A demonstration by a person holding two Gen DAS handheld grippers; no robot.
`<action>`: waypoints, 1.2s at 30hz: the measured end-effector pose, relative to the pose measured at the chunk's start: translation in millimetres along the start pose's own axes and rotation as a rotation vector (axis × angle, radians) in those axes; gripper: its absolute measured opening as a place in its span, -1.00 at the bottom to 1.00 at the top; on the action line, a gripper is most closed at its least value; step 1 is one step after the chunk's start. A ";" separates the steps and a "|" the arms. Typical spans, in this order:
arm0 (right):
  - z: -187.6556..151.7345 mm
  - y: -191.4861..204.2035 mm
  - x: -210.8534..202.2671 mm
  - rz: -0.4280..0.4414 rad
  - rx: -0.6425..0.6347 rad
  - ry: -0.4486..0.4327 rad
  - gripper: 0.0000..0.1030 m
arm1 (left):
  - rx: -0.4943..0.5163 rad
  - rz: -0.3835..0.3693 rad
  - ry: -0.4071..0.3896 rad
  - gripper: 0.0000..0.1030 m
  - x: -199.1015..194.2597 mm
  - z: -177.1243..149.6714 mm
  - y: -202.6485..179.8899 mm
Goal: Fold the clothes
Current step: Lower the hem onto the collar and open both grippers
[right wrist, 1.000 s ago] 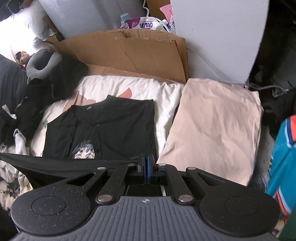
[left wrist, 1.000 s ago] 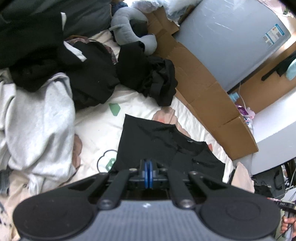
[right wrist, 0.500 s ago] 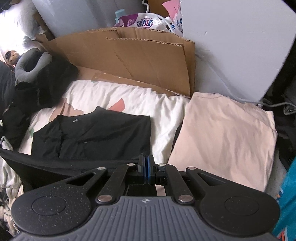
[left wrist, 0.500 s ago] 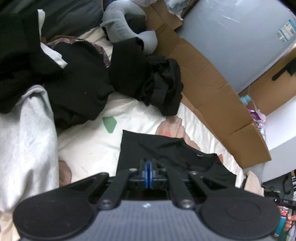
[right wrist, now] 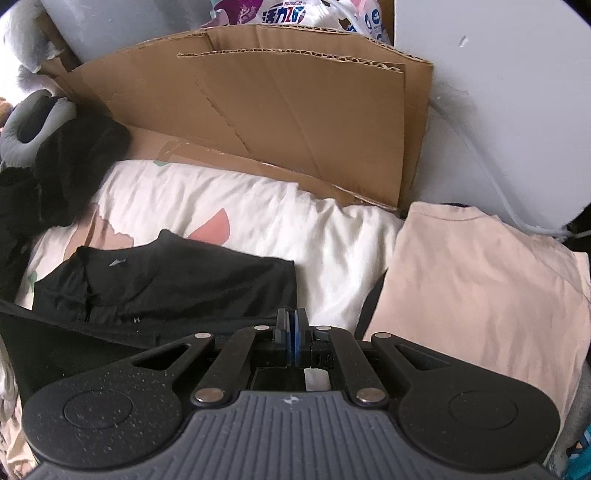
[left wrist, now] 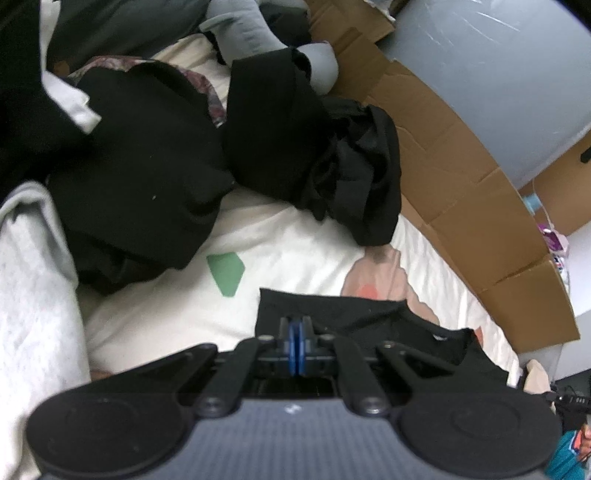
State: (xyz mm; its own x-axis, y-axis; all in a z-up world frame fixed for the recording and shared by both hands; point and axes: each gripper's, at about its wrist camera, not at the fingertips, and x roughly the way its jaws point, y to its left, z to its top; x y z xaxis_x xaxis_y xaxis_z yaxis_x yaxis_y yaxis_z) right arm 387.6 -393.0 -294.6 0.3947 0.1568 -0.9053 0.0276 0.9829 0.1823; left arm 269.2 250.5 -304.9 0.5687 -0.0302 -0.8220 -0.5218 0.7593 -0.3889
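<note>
A black t-shirt [left wrist: 369, 325] lies on the white patterned bed sheet [left wrist: 166, 314], collar end toward the cardboard. My left gripper [left wrist: 295, 332] is shut, its blue pads pinched together over the shirt's near left edge. In the right wrist view the same black t-shirt [right wrist: 177, 277] shows its neck label. A taut band of its fabric runs from the left border to my right gripper [right wrist: 291, 332], which is shut on that edge. Both grippers hold the lifted edge low over the shirt's body. The fabric right at the left pads is hidden.
A folded beige shirt [right wrist: 472, 288] lies right of the black one. Flattened cardboard [right wrist: 258, 110] lines the bed's far side against a grey wall. A heap of black clothes [left wrist: 147, 166], a grey neck pillow [left wrist: 258, 33] and a pale grey sweatshirt [left wrist: 33, 295] crowd the left.
Both grippers moved forward and down toward the shirt's collar end, carrying the held edge over the body. The printed face on the shirt's front is now covered.
</note>
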 end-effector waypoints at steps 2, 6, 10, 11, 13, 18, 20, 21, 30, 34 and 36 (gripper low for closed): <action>5.7 1.3 4.1 -0.003 0.002 0.001 -1.00 | 0.008 0.005 0.000 -0.96 4.1 5.3 -3.9; 17.0 3.1 12.0 -0.012 0.003 0.001 -1.00 | 0.023 0.016 -0.001 -0.96 14.0 15.7 -10.4; 28.3 2.8 24.4 -0.020 0.016 0.003 -1.00 | 0.036 0.040 -0.004 -0.96 25.4 24.1 -13.3; 30.9 2.2 29.0 -0.022 0.021 0.005 -1.00 | 0.038 0.048 -0.004 -0.96 29.1 25.8 -13.0; 34.8 1.2 38.7 -0.033 0.024 0.009 -1.00 | 0.039 0.059 0.000 -0.96 37.9 27.9 -12.0; 38.3 -3.7 70.5 -0.060 0.031 0.031 -1.00 | 0.105 0.063 0.040 -0.96 68.6 30.9 -10.7; 38.8 -5.7 82.2 -0.068 0.034 0.035 -1.00 | 0.106 0.074 0.044 -0.96 81.4 31.6 -10.1; 39.1 -6.7 87.9 -0.072 0.035 0.036 -1.00 | 0.107 0.079 0.044 -0.96 87.6 31.8 -9.8; 36.4 -14.2 91.1 -0.042 0.084 -0.096 -0.70 | 0.122 0.103 0.014 -0.79 107.7 24.1 -3.3; 26.9 -14.3 75.3 -0.009 0.049 -0.153 -0.15 | 0.153 0.094 -0.010 -0.63 93.8 18.6 -2.2; 21.1 -12.4 70.0 -0.001 0.013 -0.174 -0.15 | 0.192 0.110 -0.006 -0.50 93.8 15.0 -2.8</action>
State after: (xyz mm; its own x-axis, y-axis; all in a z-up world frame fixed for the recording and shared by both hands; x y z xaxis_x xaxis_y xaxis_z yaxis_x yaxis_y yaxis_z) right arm 434.3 -396.3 -352.2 0.5480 0.1356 -0.8254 0.0394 0.9815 0.1874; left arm 333.6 255.3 -374.7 0.5191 0.0631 -0.8524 -0.4502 0.8679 -0.2100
